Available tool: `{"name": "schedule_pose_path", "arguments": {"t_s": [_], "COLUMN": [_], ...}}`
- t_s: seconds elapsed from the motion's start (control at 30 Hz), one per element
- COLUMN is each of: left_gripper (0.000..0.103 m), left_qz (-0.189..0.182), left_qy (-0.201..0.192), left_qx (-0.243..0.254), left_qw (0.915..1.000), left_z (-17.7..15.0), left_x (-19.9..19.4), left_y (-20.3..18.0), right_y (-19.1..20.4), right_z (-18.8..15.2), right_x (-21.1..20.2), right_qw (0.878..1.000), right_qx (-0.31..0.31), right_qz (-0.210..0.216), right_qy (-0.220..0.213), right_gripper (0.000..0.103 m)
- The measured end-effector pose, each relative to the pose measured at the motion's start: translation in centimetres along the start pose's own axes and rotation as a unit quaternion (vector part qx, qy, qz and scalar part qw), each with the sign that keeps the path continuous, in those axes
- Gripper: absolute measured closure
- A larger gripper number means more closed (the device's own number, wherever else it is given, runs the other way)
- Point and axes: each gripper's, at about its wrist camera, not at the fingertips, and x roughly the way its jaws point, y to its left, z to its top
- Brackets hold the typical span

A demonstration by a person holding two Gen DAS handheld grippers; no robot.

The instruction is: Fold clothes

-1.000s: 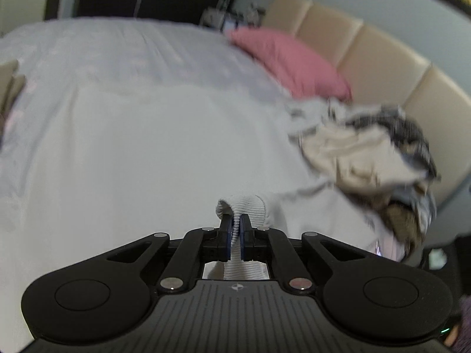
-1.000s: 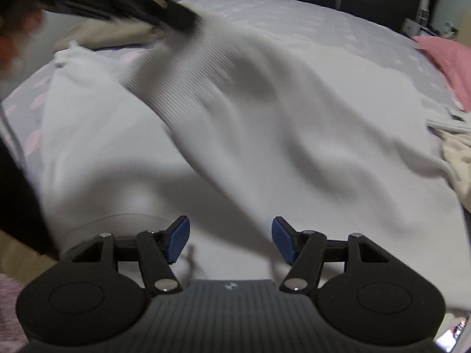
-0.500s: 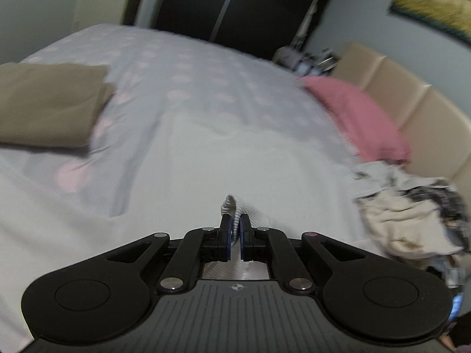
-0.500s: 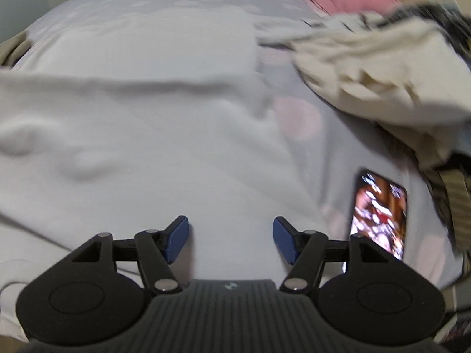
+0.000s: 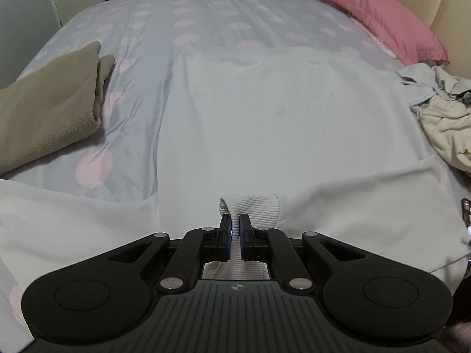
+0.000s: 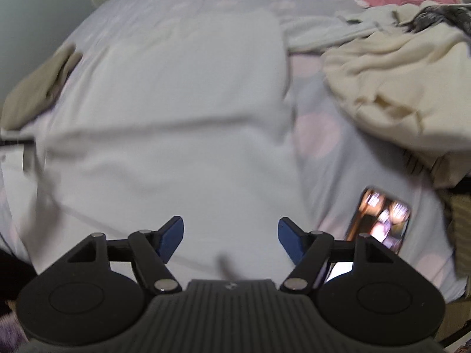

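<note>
Centrally, the left gripper (image 5: 234,232) was clamped on the ribbed cuff (image 5: 256,210) of a white garment (image 5: 279,123), the blue pads pinching a narrow ridge of the knit while the rest of the cuff lay slack just ahead of the jaws. The right gripper (image 6: 231,239) hung with its jaws spread wide and nothing between them, above the near part of the same garment (image 6: 182,123). The garment lay spread flat on the spotted bed (image 5: 191,14), its body running away from the grippers, one sleeve reaching left and the other drawn across the near edge towards the cuff. A tan folded item (image 5: 50,106) rested to the left, apart from the garment; a heap of unfolded clothes (image 6: 391,67) lay to the right, near a pink pillow (image 5: 379,14). A lit phone (image 6: 379,220) lay on the bed just beside the garment's right edge, close to the right gripper. Risks, as judged from this arrangement: the thin pinch on the cuff could slip if the sleeve were pulled taut, letting it drop askew; a one-sided pull, with the right gripper idle, could drag the body into wrinkles or off square; a low sweep of fabric or gripper could catch the phone or snag the heap. The right view was blurred, so fine creases there could not be judged.
</note>
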Motion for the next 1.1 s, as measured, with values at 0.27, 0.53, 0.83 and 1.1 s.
{"name": "schedule_pose_path", "arguments": {"t_s": [0.27,0.53,0.83,1.1], "left_gripper": [0.100,0.099,0.099,0.098], "left_qz": [0.001,0.003,0.032,0.036], "left_qy": [0.010,0.021,0.038,0.051], "left_qx": [-0.011,-0.051,-0.024,-0.029], "left_qw": [0.9999,0.9984,0.9985,0.9976], "left_z": [-0.3,0.4,0.2,0.3], "left_x": [1.7,3.6,5.2,6.5], "left_y": [0.2,1.2,0.3,0.9], "right_y": [-4.6,-7.5,-6.1,-4.9], "right_z": [5.6,8.7,11.9,13.5], "right_x": [0.3,3.5,6.9,8.5], "right_qw": [1.000,0.999,0.999,0.999], "right_qx": [-0.004,0.030,0.029,0.025], "right_qz": [-0.004,-0.011,0.003,0.003], "right_qy": [-0.012,0.000,0.016,0.027], "right_gripper": [0.033,0.037,0.042,0.043]}}
